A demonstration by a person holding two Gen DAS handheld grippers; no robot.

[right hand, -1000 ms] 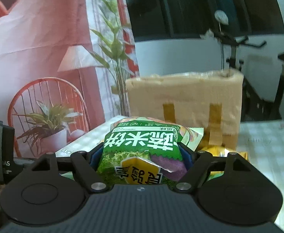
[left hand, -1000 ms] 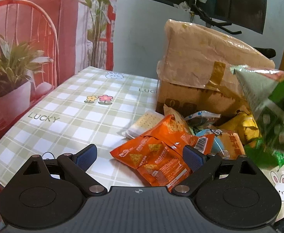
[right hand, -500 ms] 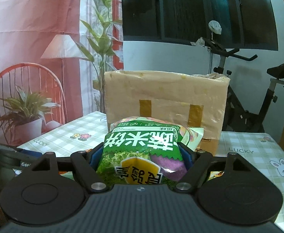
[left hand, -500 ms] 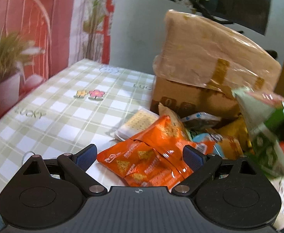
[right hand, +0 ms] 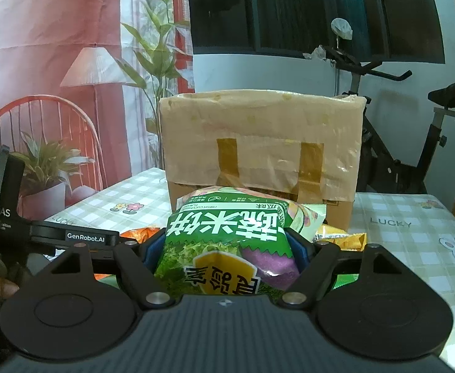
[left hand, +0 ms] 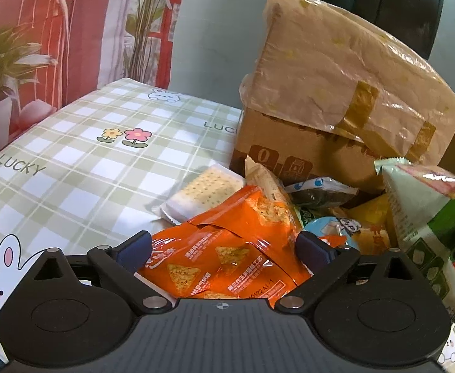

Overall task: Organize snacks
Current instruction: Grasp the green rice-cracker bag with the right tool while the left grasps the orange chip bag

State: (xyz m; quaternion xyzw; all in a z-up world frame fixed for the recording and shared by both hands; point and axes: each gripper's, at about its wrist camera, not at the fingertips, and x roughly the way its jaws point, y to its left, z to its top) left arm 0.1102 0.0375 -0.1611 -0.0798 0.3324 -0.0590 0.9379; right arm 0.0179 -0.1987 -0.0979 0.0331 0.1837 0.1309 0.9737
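While right hand-held gripper (right hand: 224, 248) clamps green snack bag (right hand: 227, 236), left hand-held gripper (left hand: 224, 245) straddles orange chip bag (left hand: 227, 248), wide.

The checked bench (left hand: 81, 168) bore a cardboard box (left hand: 292, 158), a cracker packet (left hand: 205, 192) and an orange chip bag (left hand: 227, 248).

Green snack bag (right hand: 227, 242) clamped aloft, orange chip packets (left hand: 227, 248) heaped before taped cardboard box (left hand: 336, 99).
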